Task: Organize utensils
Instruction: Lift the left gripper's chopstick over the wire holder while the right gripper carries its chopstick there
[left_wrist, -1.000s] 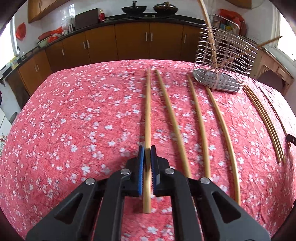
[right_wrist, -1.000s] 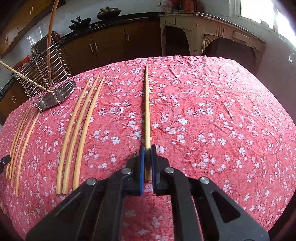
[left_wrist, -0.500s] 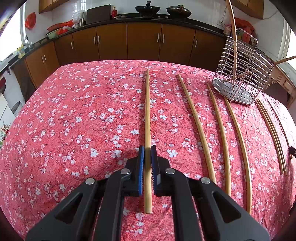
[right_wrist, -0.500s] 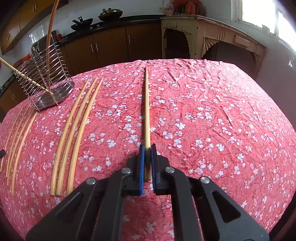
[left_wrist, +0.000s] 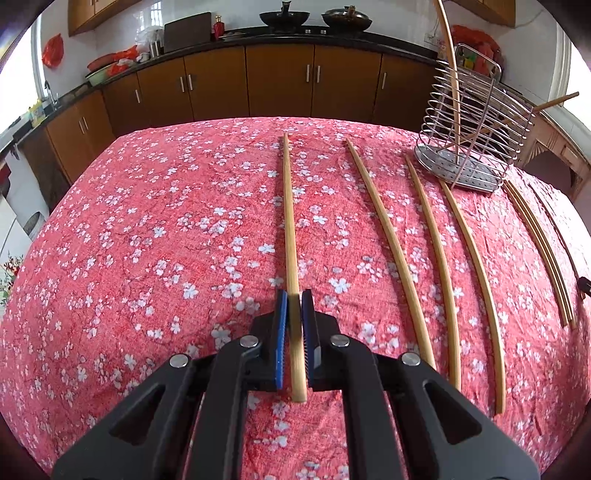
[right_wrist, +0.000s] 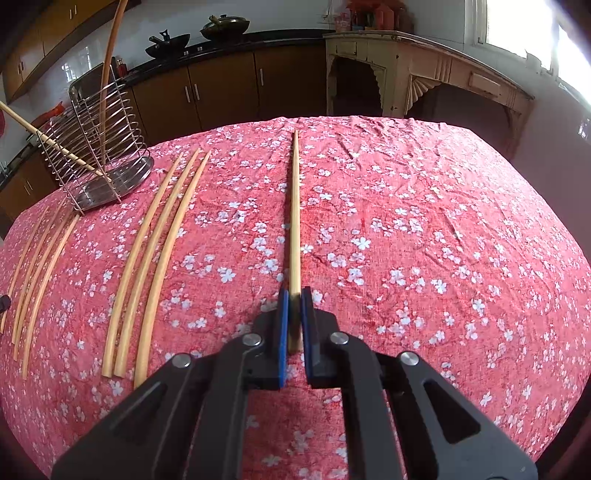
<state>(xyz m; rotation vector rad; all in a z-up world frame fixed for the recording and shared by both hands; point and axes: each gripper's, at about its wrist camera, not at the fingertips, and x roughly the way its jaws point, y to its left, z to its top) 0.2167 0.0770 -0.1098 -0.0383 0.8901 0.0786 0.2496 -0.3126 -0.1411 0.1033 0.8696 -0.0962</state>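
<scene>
My left gripper (left_wrist: 294, 295) is shut on a wooden chopstick (left_wrist: 289, 221) that points straight ahead above the red floral tablecloth (left_wrist: 147, 240). My right gripper (right_wrist: 294, 293) is shut on another wooden chopstick (right_wrist: 294, 206), also pointing ahead. A wire utensil rack (left_wrist: 469, 144) stands at the far right in the left wrist view and at the far left in the right wrist view (right_wrist: 96, 155); chopsticks stick out of it. Three loose chopsticks (left_wrist: 424, 258) lie between me and the rack, also in the right wrist view (right_wrist: 155, 258).
More thin chopsticks lie by the table's right edge (left_wrist: 539, 251), which is the left side in the right wrist view (right_wrist: 40, 269). Brown kitchen cabinets (left_wrist: 277, 85) run behind the table. A pale wooden side table (right_wrist: 424, 70) stands at the back right.
Both grippers have lifted and drawn back with their chopsticks held; the left view has swung so the rack sits farther right. The loose chopsticks have not moved.
</scene>
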